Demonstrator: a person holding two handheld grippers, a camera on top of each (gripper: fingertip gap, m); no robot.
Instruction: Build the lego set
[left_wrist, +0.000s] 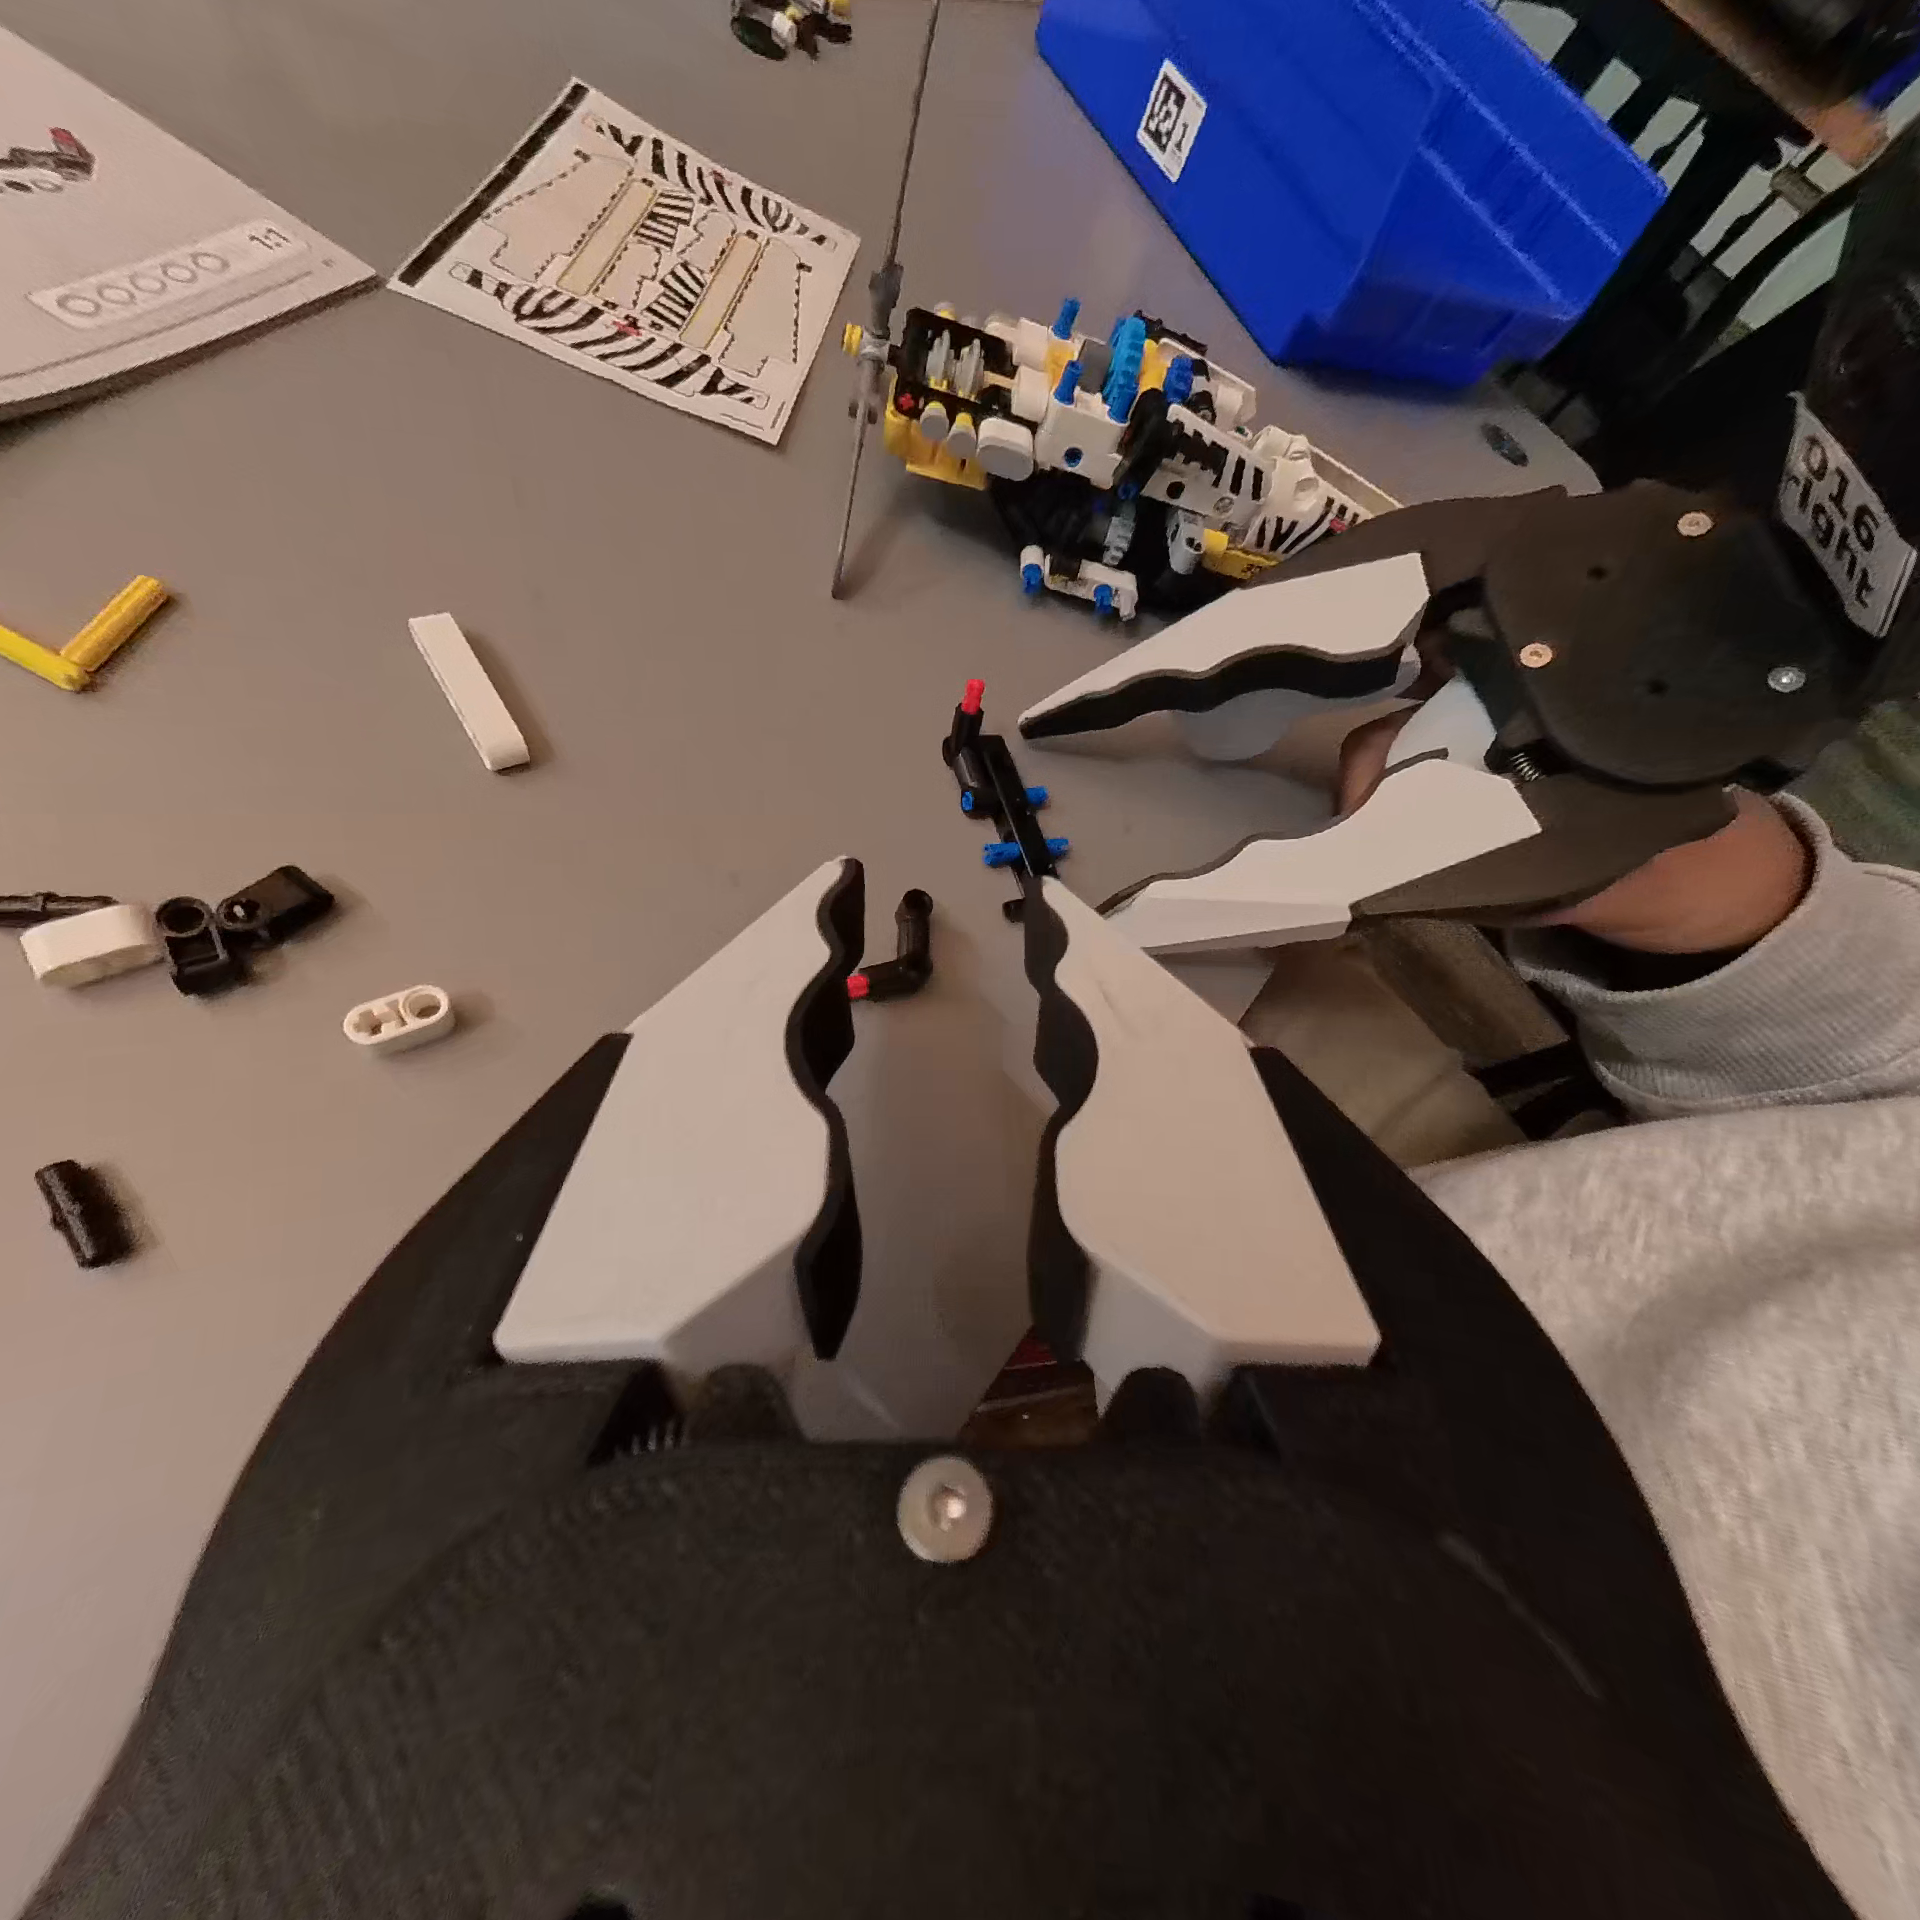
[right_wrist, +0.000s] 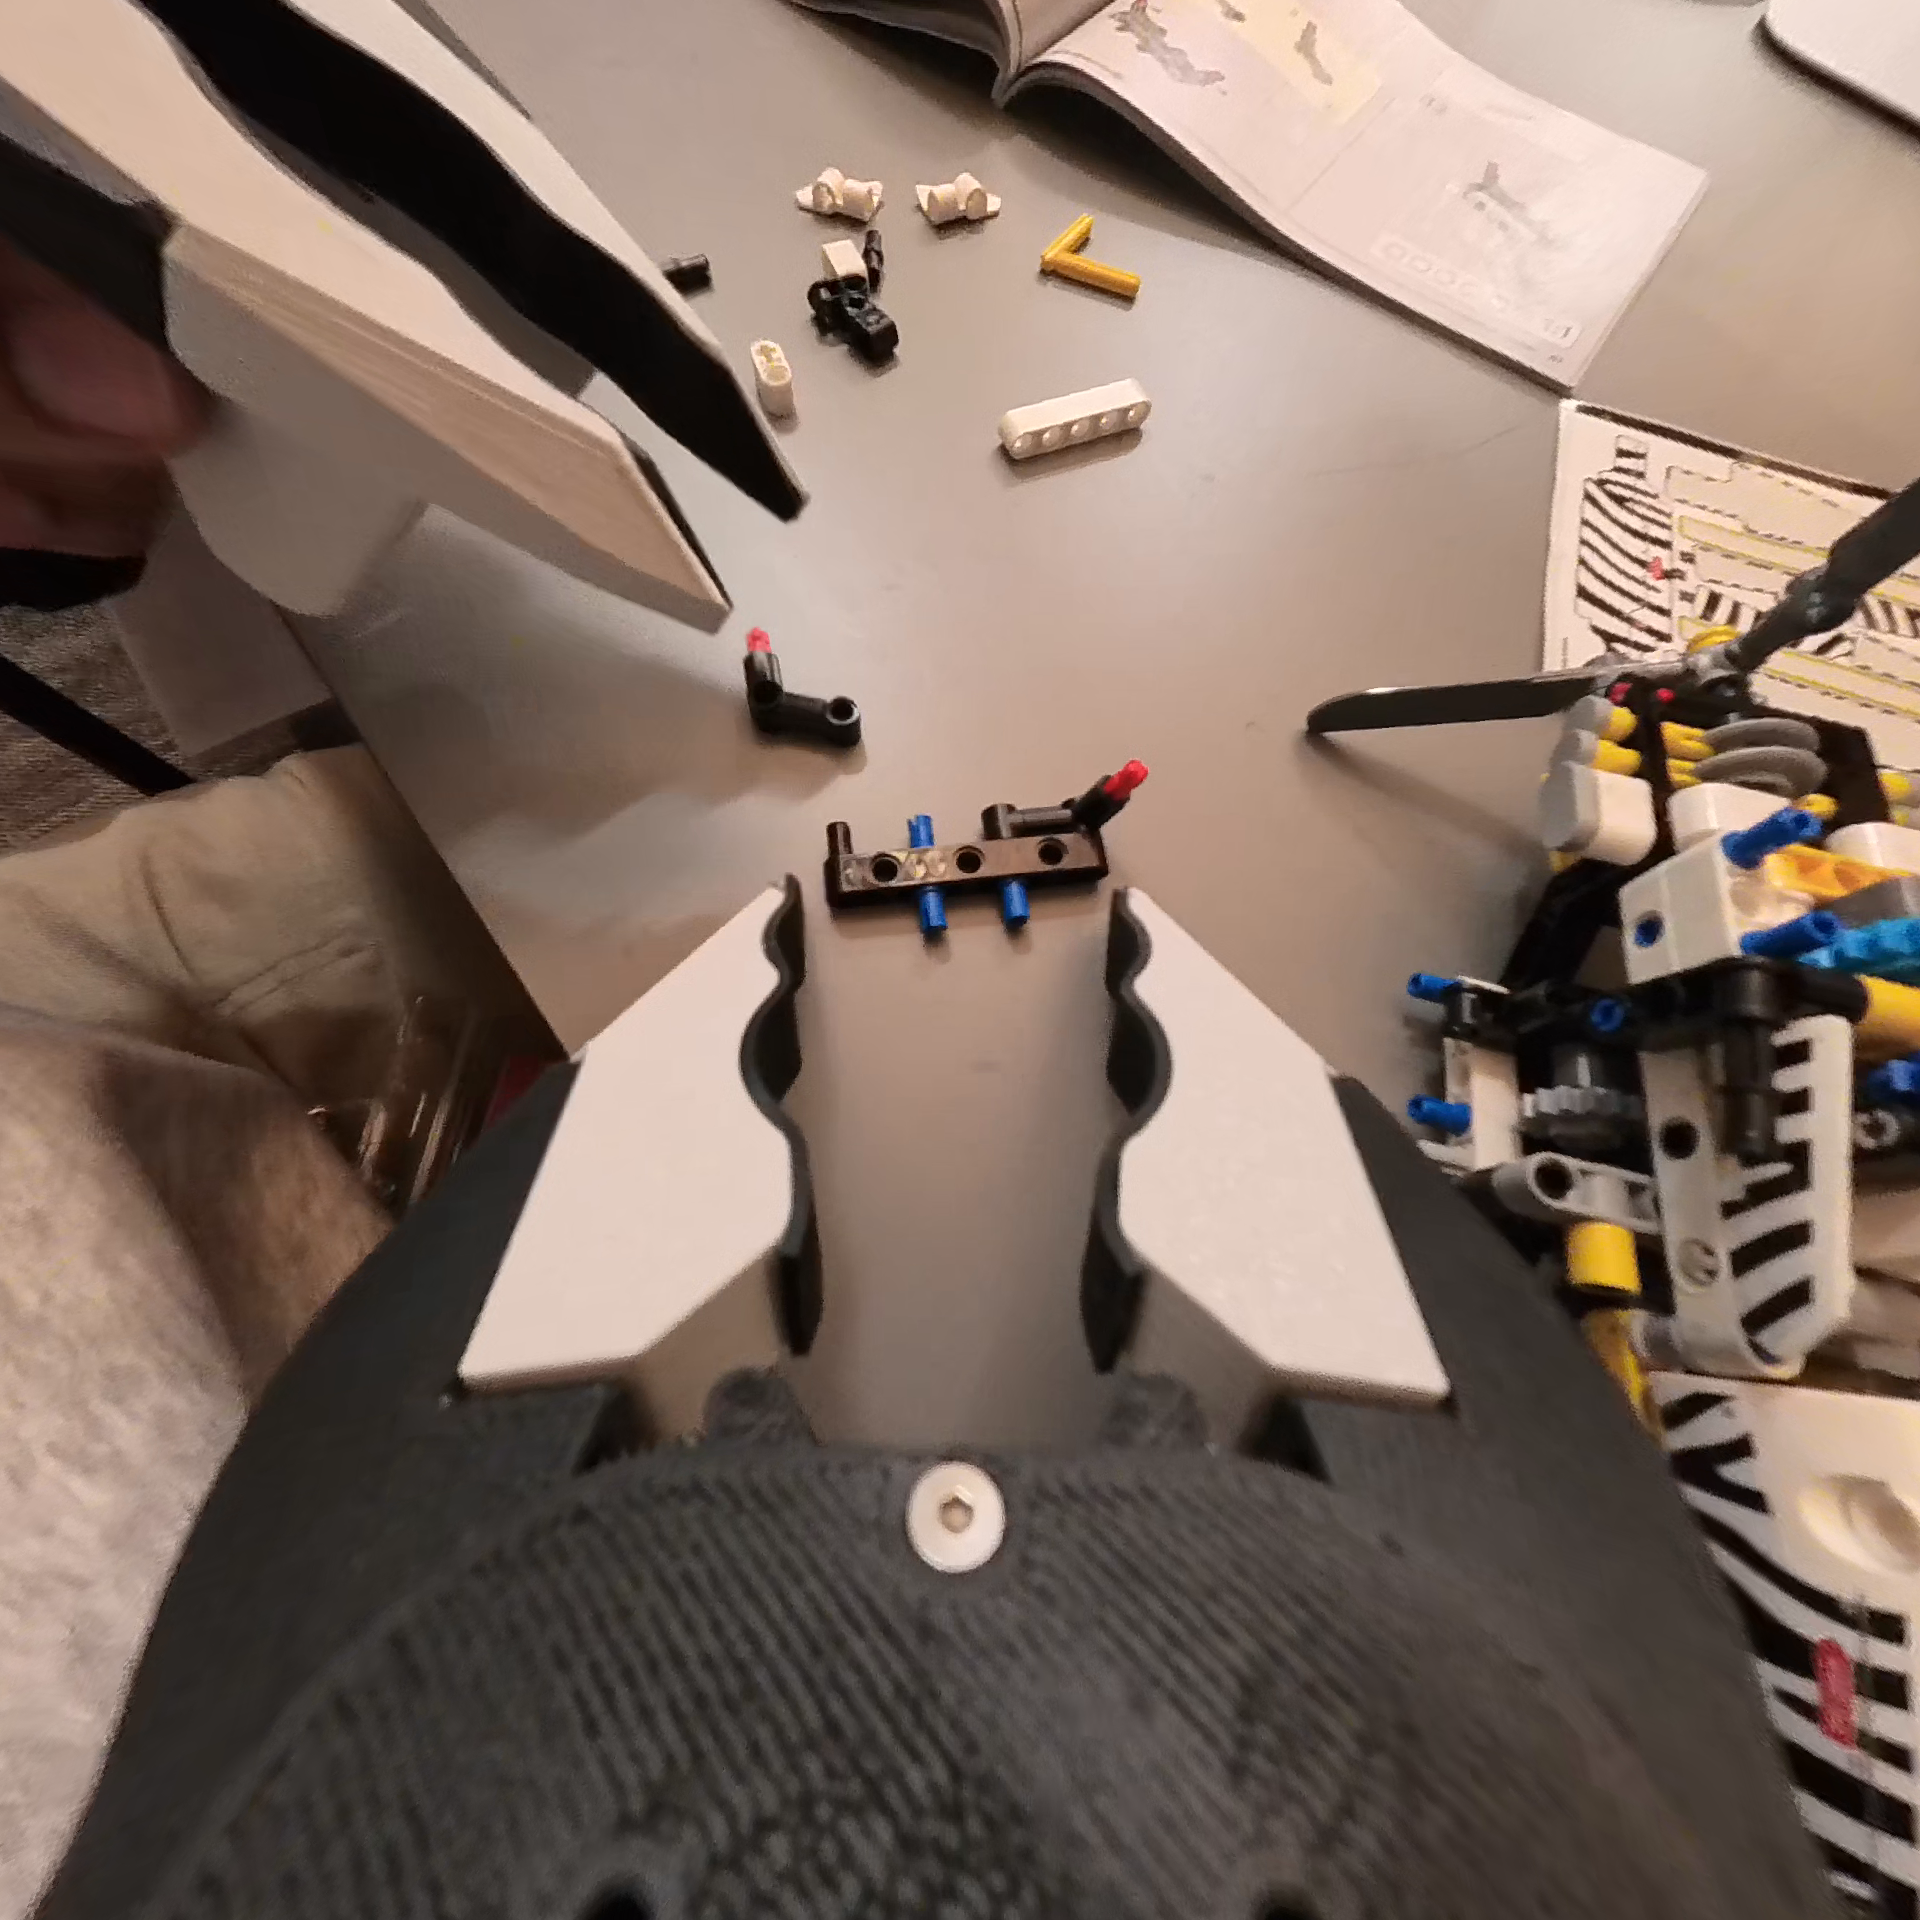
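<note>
While parted, both grippers (left_wrist: 951, 899) (right_wrist: 956, 909) low over black beam (right_wrist: 966, 862).

Your readable marks | white label (left_wrist: 1844, 520) with digits and a word, on the black body of the right gripper (left_wrist: 1070, 821) | white tag (left_wrist: 1172, 120) with square code marker, on the blue bin (left_wrist: 1351, 208) | printed ratio beside a part outline, on the instruction booklet (left_wrist: 156, 270)

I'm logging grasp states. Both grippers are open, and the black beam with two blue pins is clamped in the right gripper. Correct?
Not quite. The black beam lies free on the table, just beyond the open right gripper, as the right wrist view shows. The left gripper is open too.
</note>
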